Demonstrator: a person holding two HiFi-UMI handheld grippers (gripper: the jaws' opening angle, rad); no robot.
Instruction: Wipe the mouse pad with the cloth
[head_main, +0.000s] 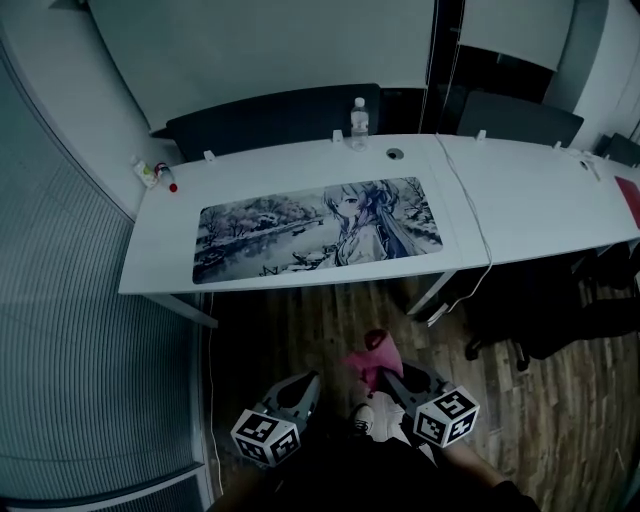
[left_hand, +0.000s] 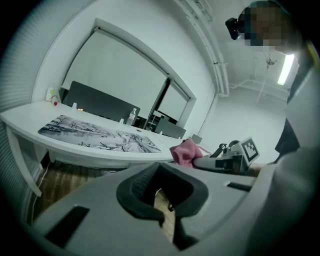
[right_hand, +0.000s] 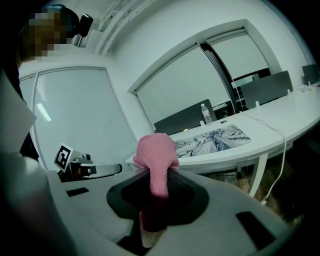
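Note:
A long mouse pad (head_main: 318, 228) with a grey anime print lies flat on the white desk (head_main: 520, 190); it also shows in the left gripper view (left_hand: 95, 134) and the right gripper view (right_hand: 212, 140). Both grippers hang low in front of the desk, well short of its near edge. My right gripper (head_main: 385, 368) (right_hand: 157, 192) is shut on a pink cloth (head_main: 368, 355) (right_hand: 156, 155), which bunches up above the jaws. My left gripper (head_main: 308, 382) (left_hand: 164, 200) is shut and holds nothing. From the left gripper view the cloth (left_hand: 186, 151) sits just to its right.
A clear water bottle (head_main: 359, 122) stands at the desk's back edge. Small bottles (head_main: 152, 174) sit at the far left corner. A white cable (head_main: 470, 220) runs across the desk beside the pad. A dark chair (head_main: 560, 310) stands at the right on the wooden floor (head_main: 300, 330).

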